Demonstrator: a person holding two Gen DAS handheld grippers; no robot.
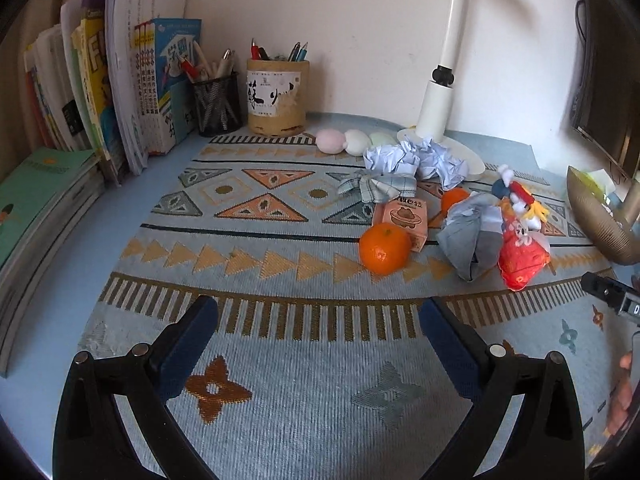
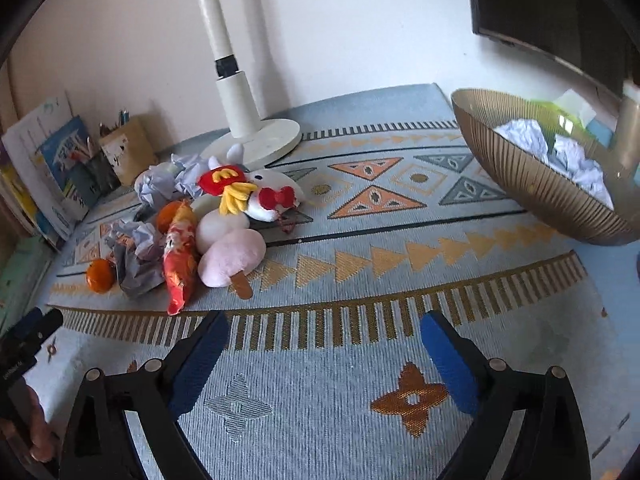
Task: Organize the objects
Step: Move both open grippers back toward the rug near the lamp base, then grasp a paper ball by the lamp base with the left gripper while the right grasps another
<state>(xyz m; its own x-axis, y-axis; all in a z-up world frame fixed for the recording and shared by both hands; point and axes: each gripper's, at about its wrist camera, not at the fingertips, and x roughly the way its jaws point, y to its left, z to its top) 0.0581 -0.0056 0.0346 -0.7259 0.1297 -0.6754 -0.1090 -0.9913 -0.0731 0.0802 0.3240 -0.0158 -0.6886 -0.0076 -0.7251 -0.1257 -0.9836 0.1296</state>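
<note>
A pile of clutter lies on the patterned mat (image 1: 280,320): an orange (image 1: 384,249), a second orange (image 1: 454,199), a small pink box (image 1: 402,220), crumpled paper balls (image 1: 416,158), a grey paper wad (image 1: 472,236), a checked cloth bow (image 1: 376,188), a red packet (image 1: 520,256) and plush toys (image 2: 256,192). A ribbed gold bowl (image 2: 532,184) at the right holds crumpled paper (image 2: 576,160). My left gripper (image 1: 318,316) is open and empty, near the front of the mat. My right gripper (image 2: 324,330) is open and empty, short of the pile.
Books (image 1: 120,80) stand at the back left beside a mesh pen cup (image 1: 218,104) and a round pen holder (image 1: 277,98). A white lamp base (image 1: 440,140) stands behind the pile. A dark monitor (image 2: 560,12) is at the far right.
</note>
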